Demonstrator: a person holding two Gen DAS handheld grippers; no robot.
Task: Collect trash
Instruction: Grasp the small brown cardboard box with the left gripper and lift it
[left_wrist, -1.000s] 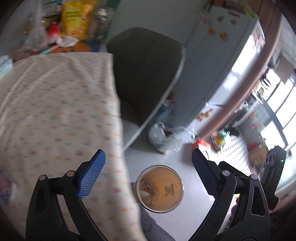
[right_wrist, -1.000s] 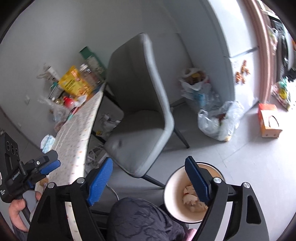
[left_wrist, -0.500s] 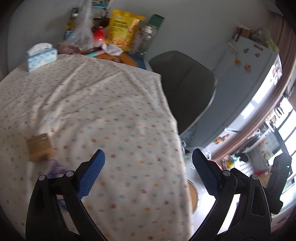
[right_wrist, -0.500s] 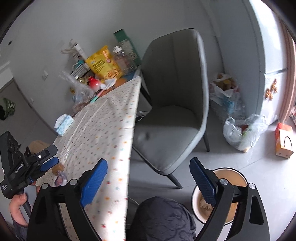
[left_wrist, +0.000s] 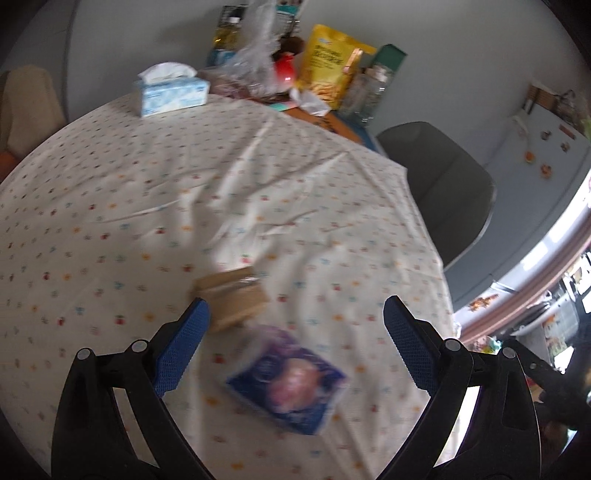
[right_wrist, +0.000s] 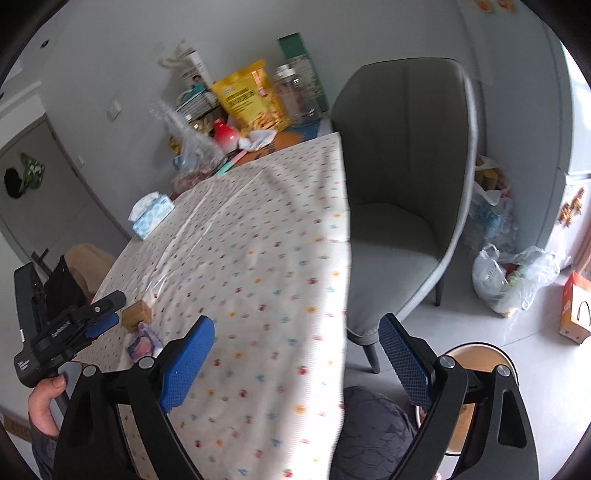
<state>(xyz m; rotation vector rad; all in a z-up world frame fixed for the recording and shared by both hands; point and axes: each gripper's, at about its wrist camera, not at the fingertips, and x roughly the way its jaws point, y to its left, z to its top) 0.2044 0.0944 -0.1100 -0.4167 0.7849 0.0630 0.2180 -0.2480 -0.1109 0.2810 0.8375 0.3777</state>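
Purple wrapper (left_wrist: 287, 382) lies on the tabletop (left_wrist: 184, 184) beside a tan box (left_wrist: 233, 297); our left gripper (left_wrist: 293, 345) hovers above, fingers spread to straddle it. Right gripper (right_wrist: 297, 363) idles, likewise released.

tablecloth (left_wrist: 280, 192) white w/ coloured dots | box (left_wrist: 232, 295) tan | wrapper (left_wrist: 288, 384) purple-blue (blurry) | chair (right_wrist: 402, 206) grey

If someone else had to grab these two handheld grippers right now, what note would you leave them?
Left gripper: open, empty, above the table, aimed at two trash pieces.
Right gripper: open, empty, over the table edge.
Trash: purple wrapper and small brown box lie on the tablecloth.
Bin: on the floor by the chair.
Done: nothing held.
Left: grab both, drop in bin.
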